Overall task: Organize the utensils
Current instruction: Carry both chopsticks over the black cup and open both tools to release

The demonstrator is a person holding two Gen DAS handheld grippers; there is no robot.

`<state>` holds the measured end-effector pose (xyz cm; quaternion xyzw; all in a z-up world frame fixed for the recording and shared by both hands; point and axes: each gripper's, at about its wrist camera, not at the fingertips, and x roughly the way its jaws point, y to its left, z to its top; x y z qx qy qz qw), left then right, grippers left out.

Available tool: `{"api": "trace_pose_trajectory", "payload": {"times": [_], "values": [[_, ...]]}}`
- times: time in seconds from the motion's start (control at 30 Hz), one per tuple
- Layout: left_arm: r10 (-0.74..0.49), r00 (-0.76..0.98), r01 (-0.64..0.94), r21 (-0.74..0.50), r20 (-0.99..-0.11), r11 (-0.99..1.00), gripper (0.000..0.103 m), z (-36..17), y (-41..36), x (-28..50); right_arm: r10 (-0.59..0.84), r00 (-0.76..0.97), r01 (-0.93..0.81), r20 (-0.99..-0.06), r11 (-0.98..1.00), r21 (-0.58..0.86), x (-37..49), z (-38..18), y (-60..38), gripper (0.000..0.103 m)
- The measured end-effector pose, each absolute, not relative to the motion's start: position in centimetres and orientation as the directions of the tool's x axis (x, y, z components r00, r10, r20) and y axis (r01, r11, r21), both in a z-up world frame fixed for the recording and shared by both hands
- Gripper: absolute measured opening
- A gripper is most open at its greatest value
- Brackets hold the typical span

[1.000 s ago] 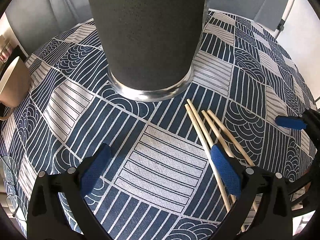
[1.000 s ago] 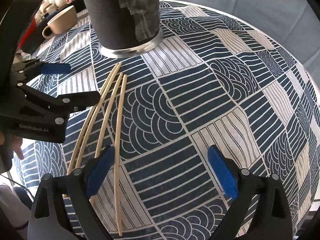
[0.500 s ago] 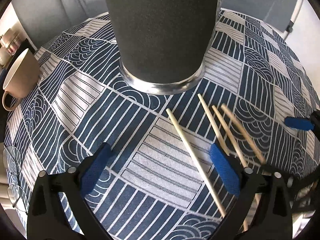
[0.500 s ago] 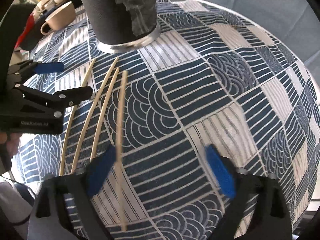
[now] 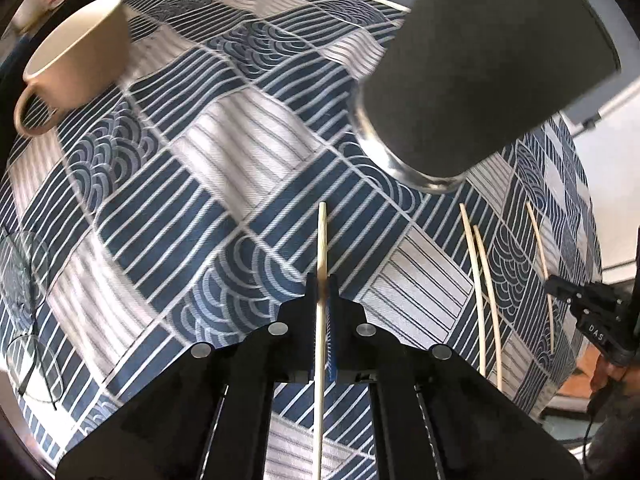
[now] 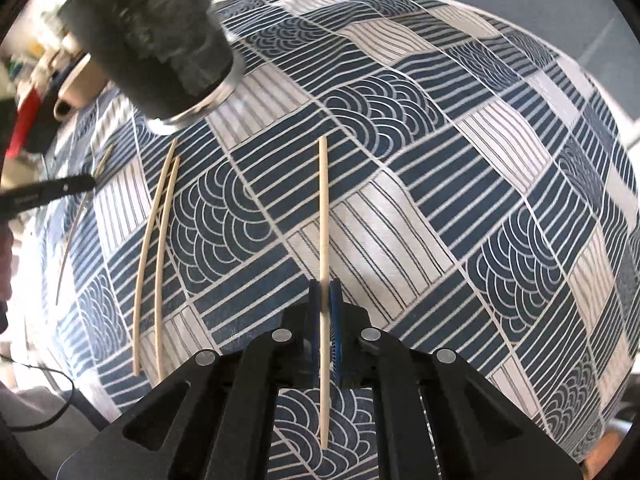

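each gripper is clamping one chopstick: the left gripper (image 5: 321, 292) is pinching a chopstick (image 5: 322, 240) just near the dark holder (image 5: 480, 76), and the right gripper (image 6: 325, 296) is gripping another chopstick (image 6: 323, 208). thin, light and stiff, they are likely slipping or pivoting unless taken near mid-length. four in all; two loose chopsticks (image 6: 154, 248) are lying left on the tablecloth (image 6: 440, 180).

- Tablecloth (image 5: 248, 148): navy blue and white patchwork of striped squares and scalloped wave squares.
- Tall cylindrical holder (image 5: 492, 60): matte charcoal grey, with a shiny silver base rim.
- Chopsticks (image 6: 154, 264): pale natural wood.
- Cup (image 5: 76, 52): beige outside, cream inside.
- Gripper pads (image 6: 335, 320): bright blue, set on black frames.
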<state>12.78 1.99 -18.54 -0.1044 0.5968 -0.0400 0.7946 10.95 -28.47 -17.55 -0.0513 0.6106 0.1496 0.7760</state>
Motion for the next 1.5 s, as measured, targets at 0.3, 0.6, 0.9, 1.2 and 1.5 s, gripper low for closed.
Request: {"api": "trace_pose_trajectory", "payload": {"times": [0.3,0.6,0.9,1.2,1.5], "values": [[-0.141,0.347,-0.037,-0.163,-0.927,0.986,0.004,-14.0,3.4,13.0,0.264,0.292,-0.259,-0.919,0.947,0.189,13.2,-13.4,-29.7,0.005],[-0.127,0.502,-0.028,-0.163,-0.856,0.986,0.005,-7.5,5.3,15.3,0.349,0.418,-0.31,-0.839,0.923,0.229,16.8,-6.8,-27.8,0.005],[-0.151,0.615,-0.027,-0.212,-0.774,0.977,0.005,-1.6,5.3,18.4,0.43,0.491,-0.381,-0.758,0.888,0.257,19.7,-1.7,-23.8,0.005],[-0.23,0.672,0.043,-0.273,-0.704,0.961,0.005,1.1,2.6,21.6,0.471,0.562,-0.405,-0.68,0.873,0.27,22.2,2.2,-20.9,0.005],[-0.261,0.7,0.071,-0.299,-0.664,0.952,0.005,2.2,0.9,25.0,0.569,0.567,-0.468,-0.596,0.818,0.335,23.5,3.1,-18.3,0.005]]}}
